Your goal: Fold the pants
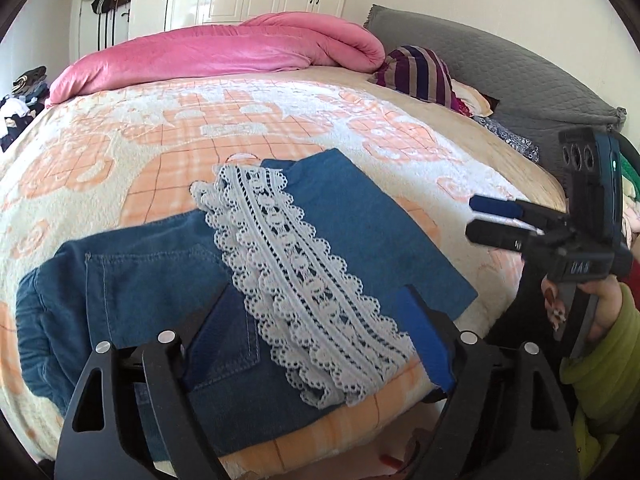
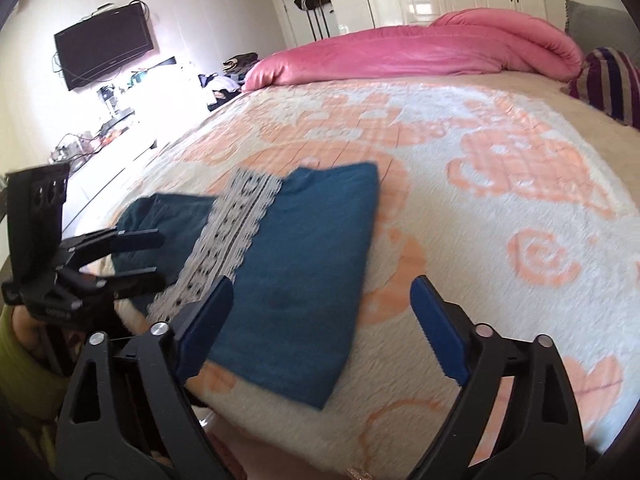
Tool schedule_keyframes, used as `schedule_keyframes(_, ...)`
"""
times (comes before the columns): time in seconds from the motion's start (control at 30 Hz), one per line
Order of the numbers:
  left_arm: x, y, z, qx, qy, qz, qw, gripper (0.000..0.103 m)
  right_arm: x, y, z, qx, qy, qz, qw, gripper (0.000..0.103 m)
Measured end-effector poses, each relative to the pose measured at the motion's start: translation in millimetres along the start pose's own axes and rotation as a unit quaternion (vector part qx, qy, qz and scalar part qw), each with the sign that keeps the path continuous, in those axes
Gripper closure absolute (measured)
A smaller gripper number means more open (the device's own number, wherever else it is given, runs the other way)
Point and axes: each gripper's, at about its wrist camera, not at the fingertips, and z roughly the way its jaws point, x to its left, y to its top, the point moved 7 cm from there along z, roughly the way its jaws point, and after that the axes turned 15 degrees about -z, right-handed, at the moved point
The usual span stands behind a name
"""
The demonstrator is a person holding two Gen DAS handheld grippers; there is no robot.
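Note:
Blue denim pants (image 1: 132,276) with a white lace trim (image 1: 296,280) lie folded near the front edge of the bed. They also show in the right wrist view (image 2: 304,280), with the lace (image 2: 232,236) at their left. My left gripper (image 1: 320,320) is open and empty, just above the lace and the pocket. It shows in the right wrist view (image 2: 154,258) at the left, open. My right gripper (image 2: 324,320) is open and empty over the pants' right edge. It shows in the left wrist view (image 1: 484,220) off to the right of the pants.
The bed has a cream and orange fleece blanket (image 1: 180,140). A rolled pink duvet (image 1: 224,52) lies along the far side. A striped pillow (image 1: 420,72) and a grey headboard cushion (image 1: 500,68) are at the right. A TV (image 2: 104,52) hangs on the left wall.

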Motion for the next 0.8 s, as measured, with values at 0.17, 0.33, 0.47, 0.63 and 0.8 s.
schedule_keyframes(0.17,-3.2,4.6,3.4,-0.002,0.001,0.001,1.0000,0.021,-8.4,26.3,9.2,-0.001,-0.002,-0.017,1.000,0.017)
schedule_keyframes(0.33,-12.3,9.7,0.8,-0.018,-0.013,0.007,0.9997,0.015,-8.5,52.7,32.8,0.006,0.009,-0.036,0.999,0.017)
schedule_keyframes(0.47,-24.6,4.9,5.6,-0.013,-0.031,0.025,0.9991,0.015,3.8,69.7,63.3,0.024,0.041,-0.057,0.997,0.017)
schedule_keyframes(0.63,-25.3,-13.4,27.6,0.023,-0.018,0.036,0.9989,0.015,18.3,71.5,109.0,0.072,0.058,-0.082,0.992,0.017)
schedule_keyframes(0.8,-9.8,-27.7,43.1,0.046,0.014,0.038,0.9981,0.015,14.5,58.6,149.8,0.121,0.058,-0.081,0.988,0.018)
